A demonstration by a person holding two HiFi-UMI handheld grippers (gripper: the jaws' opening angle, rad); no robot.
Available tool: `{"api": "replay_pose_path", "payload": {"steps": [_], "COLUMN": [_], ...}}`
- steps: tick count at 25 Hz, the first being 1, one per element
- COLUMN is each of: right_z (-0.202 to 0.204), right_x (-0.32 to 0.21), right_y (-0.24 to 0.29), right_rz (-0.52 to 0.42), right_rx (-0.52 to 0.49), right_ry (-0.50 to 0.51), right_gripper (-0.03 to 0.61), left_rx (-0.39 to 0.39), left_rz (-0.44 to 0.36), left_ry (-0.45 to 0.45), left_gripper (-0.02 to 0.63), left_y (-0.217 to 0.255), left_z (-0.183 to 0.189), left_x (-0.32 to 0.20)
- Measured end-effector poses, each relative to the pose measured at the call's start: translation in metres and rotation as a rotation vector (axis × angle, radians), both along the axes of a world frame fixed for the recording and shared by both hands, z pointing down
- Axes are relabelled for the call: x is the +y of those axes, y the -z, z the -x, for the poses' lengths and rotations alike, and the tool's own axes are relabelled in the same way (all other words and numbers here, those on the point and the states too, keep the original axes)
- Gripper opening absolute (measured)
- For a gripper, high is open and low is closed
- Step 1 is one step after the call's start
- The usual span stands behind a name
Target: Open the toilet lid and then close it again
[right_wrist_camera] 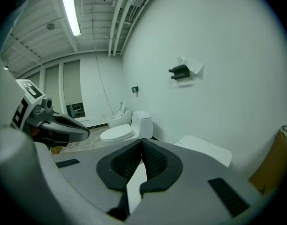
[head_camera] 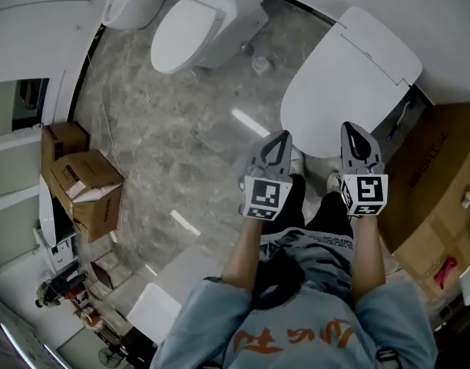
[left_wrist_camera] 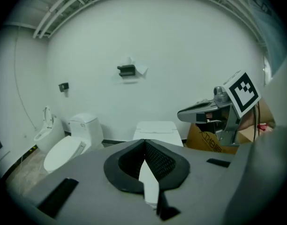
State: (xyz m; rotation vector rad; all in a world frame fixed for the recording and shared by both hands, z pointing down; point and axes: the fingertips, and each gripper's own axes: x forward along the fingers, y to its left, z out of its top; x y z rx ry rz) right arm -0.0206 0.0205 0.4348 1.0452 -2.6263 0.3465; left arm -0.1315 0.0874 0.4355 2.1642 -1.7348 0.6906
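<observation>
Near the front edge of the toilet lid (head_camera: 350,75), from the head view: shows left claw (head_camera: 279,146) and right claw (head_camera: 355,138) side by side, both pointing toward the lid, apparently above it and not on it. Shows the lid lying flat and closed, so reads as the approach ahead of the opening step, with nothing of the task done yet. Calls next for working a tip under the lid's front lip and levering it upward.

From the left gripper view: shows left claw (left_wrist_camera: 144,143) pinched fully together and empty, with the lid (left_wrist_camera: 155,129) beyond its tips and untouched.

From the right gripper view: shows right claw (right_wrist_camera: 141,141) likewise closed tight on nothing, with the lid (right_wrist_camera: 204,150) beyond and off to one side.
</observation>
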Motion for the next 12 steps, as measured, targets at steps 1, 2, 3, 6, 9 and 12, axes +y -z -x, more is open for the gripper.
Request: {"api": "replay_pose_path", "payload": {"steps": [1, 2, 3, 6, 9, 12], "right_z": [0.002, 0.004, 0.004, 0.000, -0.008, -0.012], "right_x": [-0.003, -0.004, -0.005, -0.001, 0.011, 0.025], "right_y": [-0.012, -0.026, -0.040, -0.086, -0.129, -0.169], "right_rz": [0.011, 0.021, 0.033, 0.075, 0.136, 0.180], "right_rx": [0.010, 0.022, 0.034, 0.075, 0.119, 0.160], "right_ry": [-0.007, -0.011, -0.013, -0.025, -0.045, -0.053], "right_gripper": [0.014, 0.014, 0.014, 0.014, 0.014, 0.014], "left_rx": [0.002, 0.001, -0.004, -0.030, -0.055, -0.086], "left_rz": [0.018, 0.035, 0.050, 0.109, 0.176, 0.232], "left_ry": [-0.035, -0.066, -0.095, -0.179, -0.295, -0.414], "left_gripper": [0.023, 0.023, 0.023, 0.023, 0.025, 0.025], "left_y": [-0.013, -0.026, -0.040, -0.088, -0.135, -0.179], "left_z": [0.000, 0.000, -0.001, -0.005, -0.017, -0.027], "left_x": [-0.006, -0.012, -0.016, -0.023, -0.018, -0.010]}}
